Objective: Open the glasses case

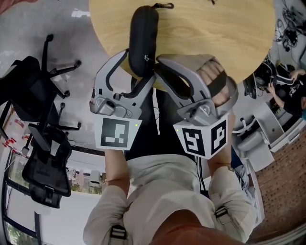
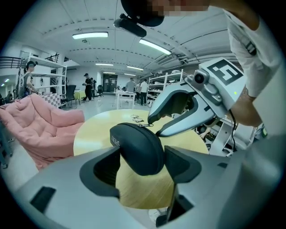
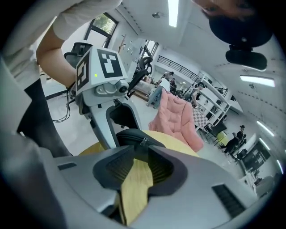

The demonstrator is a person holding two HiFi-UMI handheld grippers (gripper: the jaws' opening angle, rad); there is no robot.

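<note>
- The black glasses case (image 1: 143, 38) lies lengthwise on the round wooden counter (image 1: 215, 33); its near end is at the counter's edge closest to you, and a small loop (image 1: 162, 5) shows at its far end
- The case is zipped shut, and its zipper pull (image 3: 143, 142) stands up on the rounded near end
- Your left gripper (image 2: 140, 156) has that near end between its jaws, with a dark pad pressed on either side of it, so the jaws are clamped on the case
- Your right gripper (image 3: 139, 152) sits just beside the left one, rolled onto its side in the head view; its jaws stand apart with bare counter wood showing through the gap
- The zipper pull is right at the tips of the right jaws, and the pads do not press on it
- A few small items (image 2: 136, 118) lie on the counter's far side, well apart from the case
- On the floor to your left stands a black office chair (image 1: 43, 158), and a pink cushioned seat (image 2: 40, 129) is beside the counter
</note>
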